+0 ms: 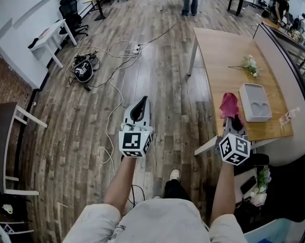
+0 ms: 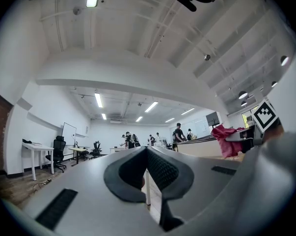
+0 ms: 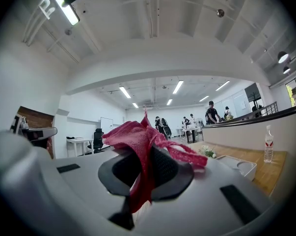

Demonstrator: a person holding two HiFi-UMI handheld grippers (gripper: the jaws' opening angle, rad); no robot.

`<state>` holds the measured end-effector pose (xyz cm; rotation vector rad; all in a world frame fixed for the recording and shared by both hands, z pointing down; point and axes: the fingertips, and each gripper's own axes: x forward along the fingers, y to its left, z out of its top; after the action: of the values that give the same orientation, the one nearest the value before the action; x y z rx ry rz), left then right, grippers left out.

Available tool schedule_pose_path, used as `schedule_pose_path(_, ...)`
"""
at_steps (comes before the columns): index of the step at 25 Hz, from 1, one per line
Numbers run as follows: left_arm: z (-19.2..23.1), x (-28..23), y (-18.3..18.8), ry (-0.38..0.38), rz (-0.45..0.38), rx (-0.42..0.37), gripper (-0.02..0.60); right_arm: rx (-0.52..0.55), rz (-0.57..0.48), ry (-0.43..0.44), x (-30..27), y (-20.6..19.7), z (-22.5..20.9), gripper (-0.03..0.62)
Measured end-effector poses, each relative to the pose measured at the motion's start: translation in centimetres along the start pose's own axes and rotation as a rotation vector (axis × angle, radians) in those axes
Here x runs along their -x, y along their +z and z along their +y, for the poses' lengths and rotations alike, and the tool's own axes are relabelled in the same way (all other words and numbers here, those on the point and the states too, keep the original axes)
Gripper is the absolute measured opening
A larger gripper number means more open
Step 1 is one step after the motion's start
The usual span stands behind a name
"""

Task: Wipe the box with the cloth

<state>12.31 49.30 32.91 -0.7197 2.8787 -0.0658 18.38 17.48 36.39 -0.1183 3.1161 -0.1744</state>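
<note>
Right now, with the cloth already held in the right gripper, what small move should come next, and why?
Probably move the right gripper forward and rightward, lowering the red cloth onto the white box. Its jaws are clamped on the cloth, which hangs short of the box on the wooden table, not touching it. The left gripper is shut, empty.
</note>
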Motion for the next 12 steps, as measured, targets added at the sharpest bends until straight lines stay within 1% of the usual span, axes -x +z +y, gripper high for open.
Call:
schedule_pose_path(5, -1.3, -4.0, -1.0, -0.024, 0.004, -0.002, 0.008, -0.017, 0.021, -0.015, -2.9, -0.8, -2.7, 0.054)
schedule_pose_path(12, -3.9, -9.3, -1.7, -0.065, 0.019, -0.015, 0.008, -0.033, 0.018, -0.063, -5.4, -0.6, -7.2, 0.054)
